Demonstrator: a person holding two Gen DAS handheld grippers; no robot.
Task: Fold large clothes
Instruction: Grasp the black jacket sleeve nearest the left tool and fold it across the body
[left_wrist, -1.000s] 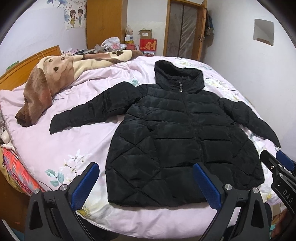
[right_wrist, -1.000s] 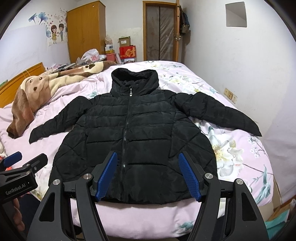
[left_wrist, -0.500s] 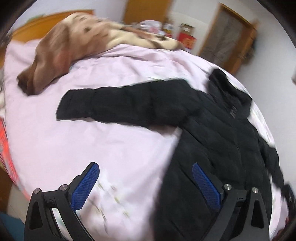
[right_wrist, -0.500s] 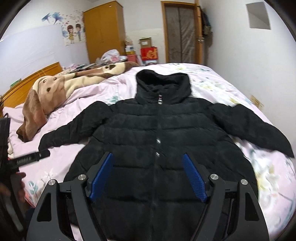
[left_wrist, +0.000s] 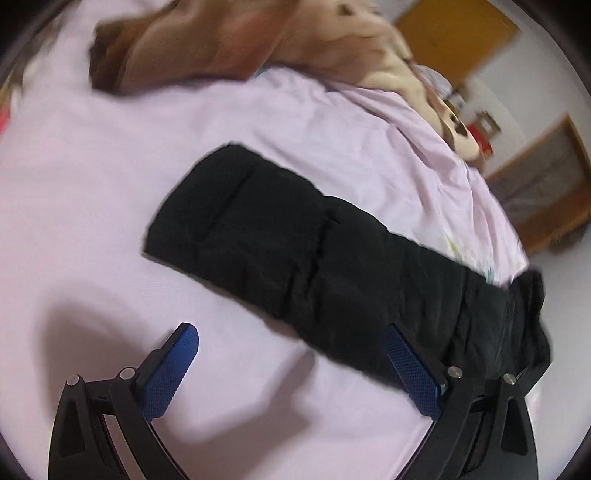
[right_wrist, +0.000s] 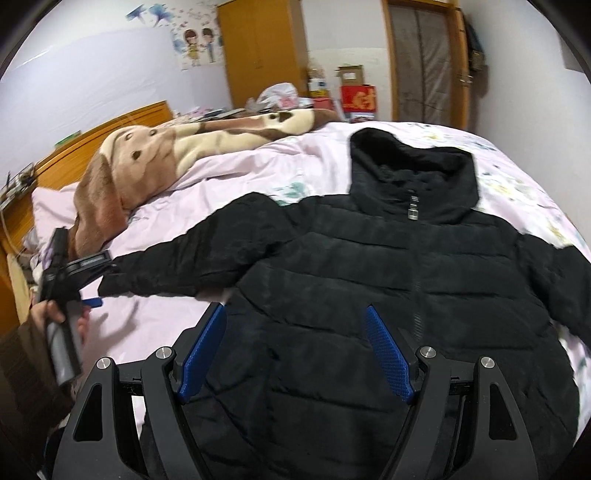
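A black quilted hooded jacket (right_wrist: 388, 280) lies flat and zipped on the pink bed sheet (right_wrist: 236, 173), both sleeves spread out. In the left wrist view its left sleeve (left_wrist: 295, 251) fills the middle, cuff at the upper left. My left gripper (left_wrist: 291, 339) is open and empty, close above the sheet just short of that sleeve; one blue finger (left_wrist: 410, 369) overlaps the sleeve's edge. It also shows in the right wrist view (right_wrist: 92, 284) at the cuff. My right gripper (right_wrist: 295, 317) is open and empty above the jacket's lower left front.
A brown and cream blanket (right_wrist: 147, 166) lies bunched along the bed's far left side by the wooden headboard (right_wrist: 92, 147). A wardrobe (right_wrist: 262, 51), boxes (right_wrist: 354, 92) and a door (right_wrist: 424, 62) stand behind the bed.
My left gripper has swung left and down to the jacket's left sleeve cuff. My right gripper has moved forward and left over the jacket's lower front. Both stay open.
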